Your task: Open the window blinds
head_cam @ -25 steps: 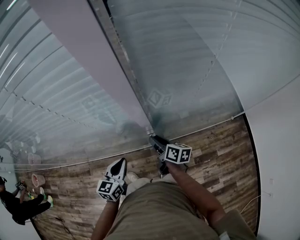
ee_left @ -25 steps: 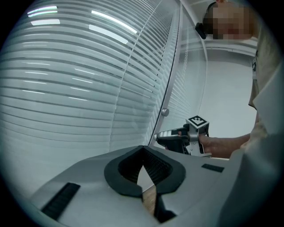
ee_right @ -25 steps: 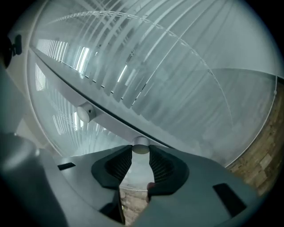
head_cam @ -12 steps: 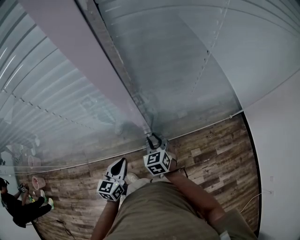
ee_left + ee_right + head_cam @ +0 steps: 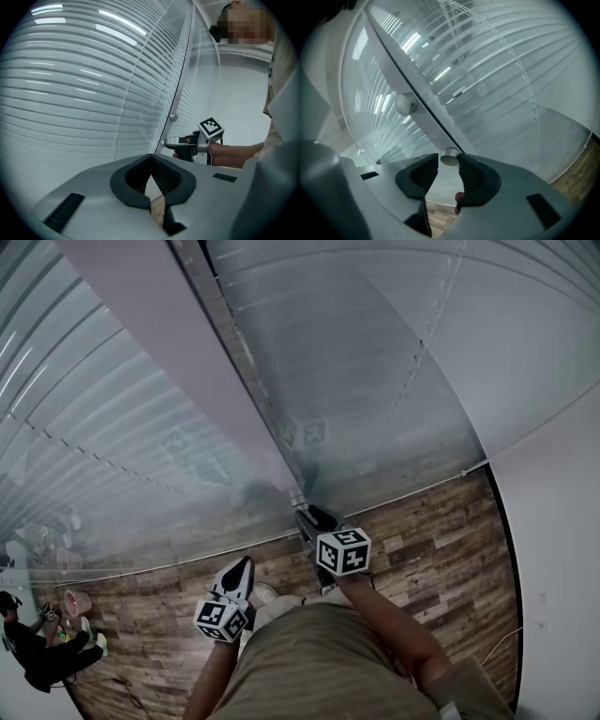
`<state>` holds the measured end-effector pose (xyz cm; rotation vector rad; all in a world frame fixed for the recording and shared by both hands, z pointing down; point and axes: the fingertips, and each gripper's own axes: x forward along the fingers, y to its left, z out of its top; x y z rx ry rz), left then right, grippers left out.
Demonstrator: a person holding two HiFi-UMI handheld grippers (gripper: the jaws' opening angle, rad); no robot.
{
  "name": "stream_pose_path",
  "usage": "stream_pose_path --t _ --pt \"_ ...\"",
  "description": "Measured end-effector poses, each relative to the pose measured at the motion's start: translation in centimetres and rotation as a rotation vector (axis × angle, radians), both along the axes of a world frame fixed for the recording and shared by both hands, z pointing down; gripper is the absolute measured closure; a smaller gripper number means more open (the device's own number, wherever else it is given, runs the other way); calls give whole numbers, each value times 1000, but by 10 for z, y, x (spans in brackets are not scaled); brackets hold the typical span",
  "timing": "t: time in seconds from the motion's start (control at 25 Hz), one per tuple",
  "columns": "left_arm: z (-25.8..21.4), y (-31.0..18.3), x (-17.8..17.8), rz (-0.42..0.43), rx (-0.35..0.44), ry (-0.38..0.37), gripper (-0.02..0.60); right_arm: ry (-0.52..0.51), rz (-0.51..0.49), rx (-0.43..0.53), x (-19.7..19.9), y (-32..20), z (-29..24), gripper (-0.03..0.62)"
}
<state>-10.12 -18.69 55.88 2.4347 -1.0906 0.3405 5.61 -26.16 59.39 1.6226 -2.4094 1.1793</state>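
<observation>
Right gripper (image 5: 449, 162): jaws just opened wide, straddling without pinching the small round knob (image 5: 450, 158) on the frame post (image 5: 401, 79), window blinds (image 5: 501, 70) behind glass left and right; advisable to close squarely on the knob's rim before twisting, lest the grip slip.

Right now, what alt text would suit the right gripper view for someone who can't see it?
The right claw, its jaws having just opened, brackets a small round silver knob on the slanting grey window frame, pads not pressing. White slatted blinds fill the panes behind.
</observation>
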Motion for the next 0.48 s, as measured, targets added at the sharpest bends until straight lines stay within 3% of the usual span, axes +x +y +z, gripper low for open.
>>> stream_pose_path --t 0.04,0.16,0.24,0.28,0.32,0.44,0.48 --pt "-1 -1 -1 -2 1 0 568 -34 12 -18 0 -1 1 456" --pt "-1 -1 -3 -7 1 2 568 -97 32 -41 1 -1 2 464" --pt "-1 -1 -5 -10 -2 4 568 -59 29 -34 0 -2 2 464" --pt "0 -2 -5 -10 -2 3 568 20 15 -20 0 -2 1 465" --pt "0 -1 -4 -8 -2 2 568 162 -12 8 -1 -2 -1 467" --pt "0 -2 -2 -3 -3 2 568 867 -150 163 -9 0 -6 470" --pt "0 -2 -1 -1 -3 4 568 1050 -182 206 -12 1 -7 468"
